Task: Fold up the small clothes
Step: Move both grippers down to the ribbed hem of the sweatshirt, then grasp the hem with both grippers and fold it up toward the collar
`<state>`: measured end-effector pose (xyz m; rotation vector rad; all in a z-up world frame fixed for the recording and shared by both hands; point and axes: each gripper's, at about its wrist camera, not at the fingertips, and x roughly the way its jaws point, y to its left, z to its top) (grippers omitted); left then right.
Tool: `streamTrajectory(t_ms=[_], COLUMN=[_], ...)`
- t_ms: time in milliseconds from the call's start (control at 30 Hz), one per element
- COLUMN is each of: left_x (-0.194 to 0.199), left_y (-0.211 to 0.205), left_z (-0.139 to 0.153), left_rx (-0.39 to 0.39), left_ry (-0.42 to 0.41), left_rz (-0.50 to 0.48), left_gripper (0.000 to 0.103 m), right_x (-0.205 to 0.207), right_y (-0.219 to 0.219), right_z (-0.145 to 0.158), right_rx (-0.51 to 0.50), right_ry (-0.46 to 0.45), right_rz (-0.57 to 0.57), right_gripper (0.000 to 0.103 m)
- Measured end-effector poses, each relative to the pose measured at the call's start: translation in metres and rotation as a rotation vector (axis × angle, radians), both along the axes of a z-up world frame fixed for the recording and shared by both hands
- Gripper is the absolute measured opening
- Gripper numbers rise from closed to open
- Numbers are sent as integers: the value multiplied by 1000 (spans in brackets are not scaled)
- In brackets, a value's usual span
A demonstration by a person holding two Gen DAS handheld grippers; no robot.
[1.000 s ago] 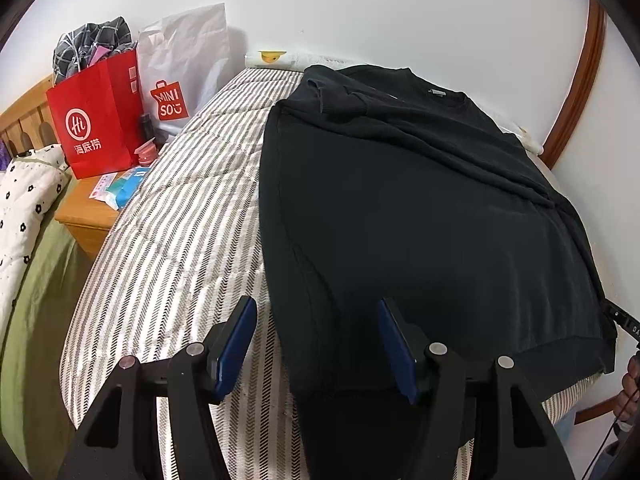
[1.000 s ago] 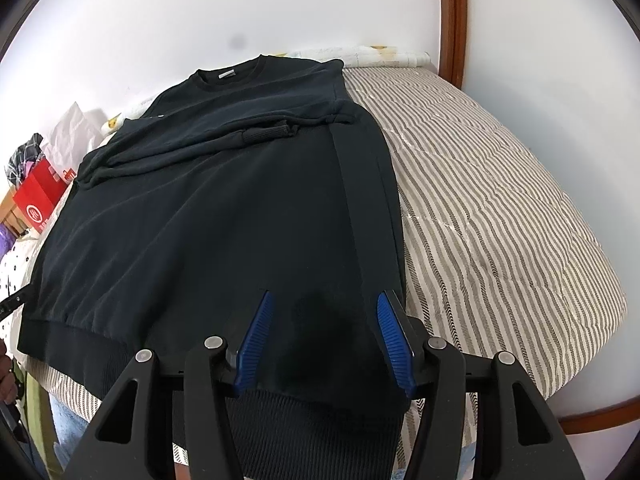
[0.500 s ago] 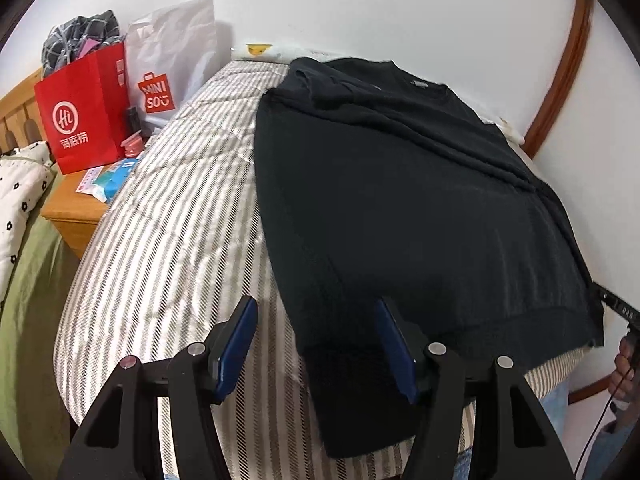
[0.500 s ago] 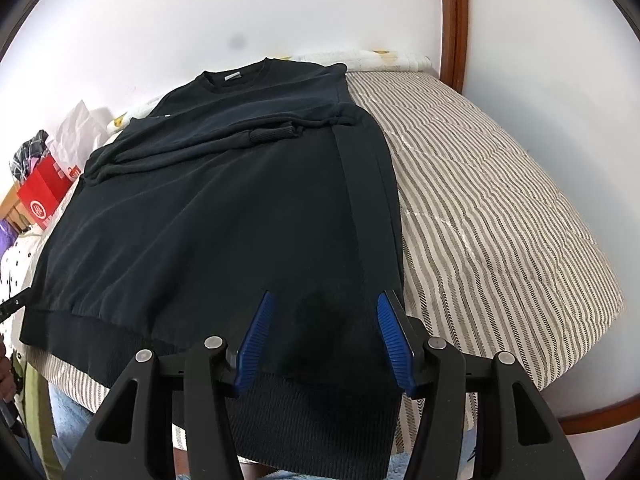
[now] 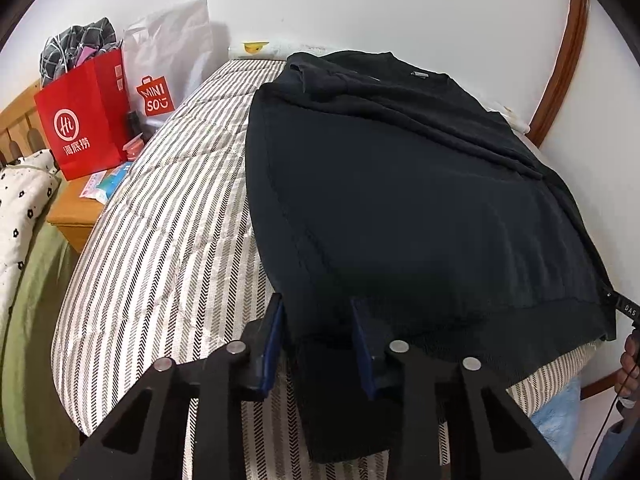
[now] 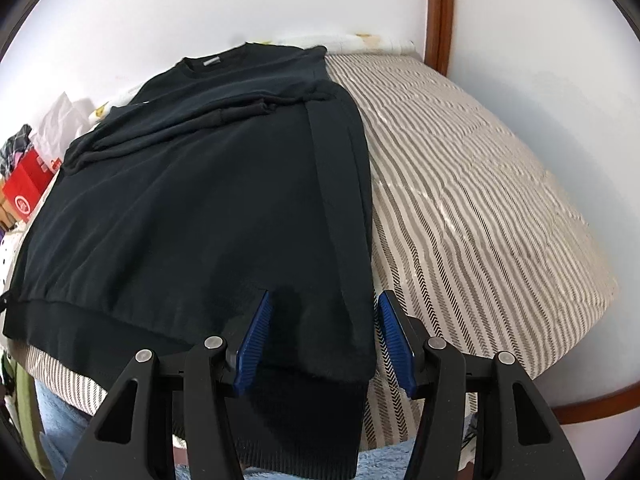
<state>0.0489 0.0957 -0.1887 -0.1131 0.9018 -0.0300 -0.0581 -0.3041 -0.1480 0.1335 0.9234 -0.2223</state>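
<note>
A black sweatshirt (image 5: 400,200) lies flat on the striped bed, collar toward the wall, with both sleeves folded across the chest. Its ribbed hem hangs over the near edge of the mattress. My left gripper (image 5: 318,340) straddles the left hem corner; its jaws are closing, the cloth lies between the blue pads, and I see no squeeze on it. In the right wrist view the sweatshirt (image 6: 200,200) fills the left half. My right gripper (image 6: 324,336) stands open, its pads on either side of the right hem corner without pressing it.
The striped quilt (image 5: 168,240) is bare to the left of the garment, and the quilt (image 6: 480,200) is bare to its right. A red paper bag (image 5: 84,120) and a white bag (image 5: 168,72) stand on a wooden nightstand (image 5: 76,216). A hand (image 5: 630,360) shows at the right edge.
The left gripper's jaws have narrowed around the left hem corner. The right gripper holds the same width over the right corner and has stayed put.
</note>
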Motion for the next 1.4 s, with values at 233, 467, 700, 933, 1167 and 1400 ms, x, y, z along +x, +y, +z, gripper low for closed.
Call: streamTrajectory(t_ms=[233,467,700,933,1167,1400], left_x=[10,15,5,-15,-26,-8], left_y=[8,11,13,11,12,14], left_z=[0,1,20,44,58,74], left_rx=[-25,-44,-46,-47,-51,-69], left_ry=[5,2,-45,-103,-145,-190], left_rz=[34,49,42,18,3,4], left_gripper=[16,13,11,10,10,10], right_x=[13,25,16,1,-20,-5], right_y=[1,3,-7,-13,-8,-6], right_z=[-1,0,12,33,55,74], right_rx=[13,16,76,104,78,77], right_ry=[-27,-52,-114,-174,-217,-269], right_rz=[6,23,13,12,41,48], right_gripper=[43,11,8,7,7,7])
